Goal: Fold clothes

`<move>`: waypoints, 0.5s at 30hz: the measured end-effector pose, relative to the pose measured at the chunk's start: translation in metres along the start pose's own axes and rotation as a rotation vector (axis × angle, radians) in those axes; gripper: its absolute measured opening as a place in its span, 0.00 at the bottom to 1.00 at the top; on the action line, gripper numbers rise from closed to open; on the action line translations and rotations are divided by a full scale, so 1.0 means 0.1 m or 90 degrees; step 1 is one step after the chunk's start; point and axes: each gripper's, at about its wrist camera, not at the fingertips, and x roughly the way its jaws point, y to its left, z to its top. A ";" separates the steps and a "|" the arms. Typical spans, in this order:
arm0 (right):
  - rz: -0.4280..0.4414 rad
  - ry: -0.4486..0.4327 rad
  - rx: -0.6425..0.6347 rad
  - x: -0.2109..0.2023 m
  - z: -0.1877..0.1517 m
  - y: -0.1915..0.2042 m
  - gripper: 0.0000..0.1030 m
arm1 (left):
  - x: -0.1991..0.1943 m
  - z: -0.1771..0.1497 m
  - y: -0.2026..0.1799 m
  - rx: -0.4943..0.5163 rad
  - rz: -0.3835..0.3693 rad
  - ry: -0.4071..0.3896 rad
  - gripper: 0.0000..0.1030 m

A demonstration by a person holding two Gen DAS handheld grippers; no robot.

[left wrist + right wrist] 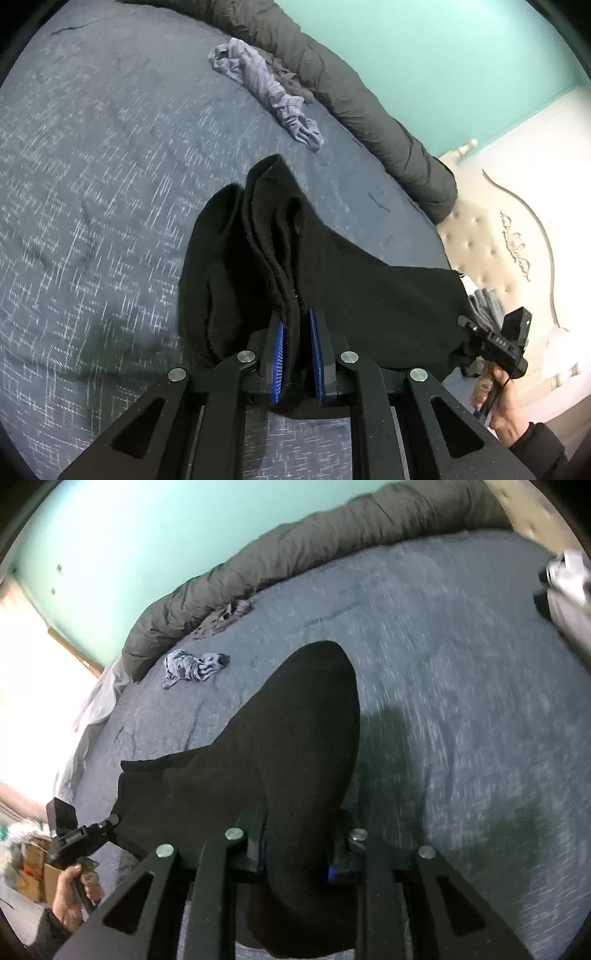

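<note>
Black garment, lifted over the blue bedspread, clamped in both left gripper and right gripper fingers; crumpled grey cloth lies beyond it.

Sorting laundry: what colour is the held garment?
Black garment, clearest in the right wrist view.
</note>
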 end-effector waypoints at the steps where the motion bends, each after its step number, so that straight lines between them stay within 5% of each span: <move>1: -0.006 0.001 0.003 0.01 0.00 -0.03 0.28 | 0.01 0.00 0.02 -0.002 0.002 0.000 0.14; 3: -0.046 0.000 0.002 0.02 0.01 -0.09 0.42 | 0.04 -0.01 0.06 -0.003 0.010 0.003 0.15; 8: -0.131 -0.041 0.022 -0.19 0.09 -0.17 0.46 | 0.10 -0.04 0.05 0.022 0.028 0.010 0.22; 15: -0.018 -0.016 -0.049 0.00 0.05 0.54 0.43 | 0.02 0.00 0.10 0.008 0.028 0.004 0.27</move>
